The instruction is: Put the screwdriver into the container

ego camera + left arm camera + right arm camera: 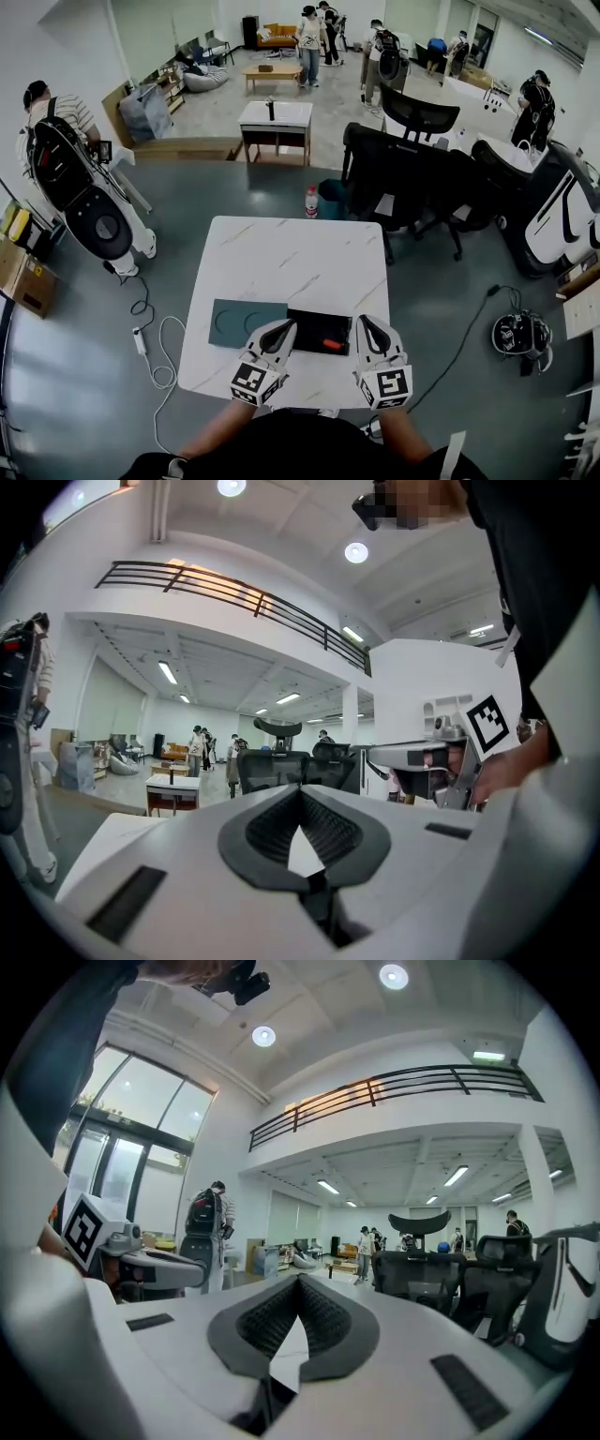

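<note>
In the head view a black container (pixel 309 323) lies on the white marble table (pixel 281 258), near the table's front edge. A screwdriver with an orange handle (pixel 332 344) lies inside it, towards its right front. My left gripper (pixel 280 329) hovers over the container's left edge and my right gripper (pixel 367 324) just off its right edge. Both are held level above the table. In the left gripper view the left gripper (pixel 301 790) is shut with its tips together and nothing between them. In the right gripper view the right gripper (pixel 300 1280) is shut too, and empty.
A dark green mat (pixel 239 322) with two round outlines lies left of the container. Black office chairs (pixel 403 183) stand behind the table, with a bottle (pixel 310 201) on the floor there. White cables (pixel 155 352) run along the floor on the left. Several people stand around the room.
</note>
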`<move>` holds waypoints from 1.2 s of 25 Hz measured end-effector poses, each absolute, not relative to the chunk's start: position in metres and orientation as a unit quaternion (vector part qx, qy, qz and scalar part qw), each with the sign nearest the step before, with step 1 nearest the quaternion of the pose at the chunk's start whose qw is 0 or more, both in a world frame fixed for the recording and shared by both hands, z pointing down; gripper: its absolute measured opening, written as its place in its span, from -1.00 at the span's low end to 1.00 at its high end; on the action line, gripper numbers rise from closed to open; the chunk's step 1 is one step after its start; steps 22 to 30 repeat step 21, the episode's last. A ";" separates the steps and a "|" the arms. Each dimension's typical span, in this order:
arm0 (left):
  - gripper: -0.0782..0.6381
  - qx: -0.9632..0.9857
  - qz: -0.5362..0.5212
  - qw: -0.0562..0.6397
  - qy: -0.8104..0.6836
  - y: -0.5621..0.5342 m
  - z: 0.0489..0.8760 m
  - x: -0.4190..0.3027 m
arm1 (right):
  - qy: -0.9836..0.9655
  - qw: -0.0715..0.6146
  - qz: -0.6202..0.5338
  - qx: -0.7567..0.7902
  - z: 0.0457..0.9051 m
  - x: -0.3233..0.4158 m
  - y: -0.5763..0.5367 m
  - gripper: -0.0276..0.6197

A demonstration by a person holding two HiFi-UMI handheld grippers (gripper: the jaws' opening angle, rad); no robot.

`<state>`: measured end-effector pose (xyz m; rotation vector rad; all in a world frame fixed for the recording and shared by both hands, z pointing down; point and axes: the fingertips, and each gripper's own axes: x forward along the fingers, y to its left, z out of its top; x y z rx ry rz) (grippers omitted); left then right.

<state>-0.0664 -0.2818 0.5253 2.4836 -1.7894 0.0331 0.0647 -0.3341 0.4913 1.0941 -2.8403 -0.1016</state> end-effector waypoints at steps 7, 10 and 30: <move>-0.76 0.811 0.007 0.035 -0.583 -0.287 0.516 -0.058 | -0.927 0.044 -0.037 0.372 0.488 0.082 -0.332 -0.85; -0.76 0.812 0.008 0.034 -0.582 -0.287 0.513 -0.053 | -0.926 0.043 -0.039 0.374 0.486 0.087 -0.333 -0.85; -0.76 0.816 0.009 0.028 -0.577 -0.286 0.511 -0.049 | -0.923 0.055 -0.040 0.378 0.490 0.092 -0.331 -0.85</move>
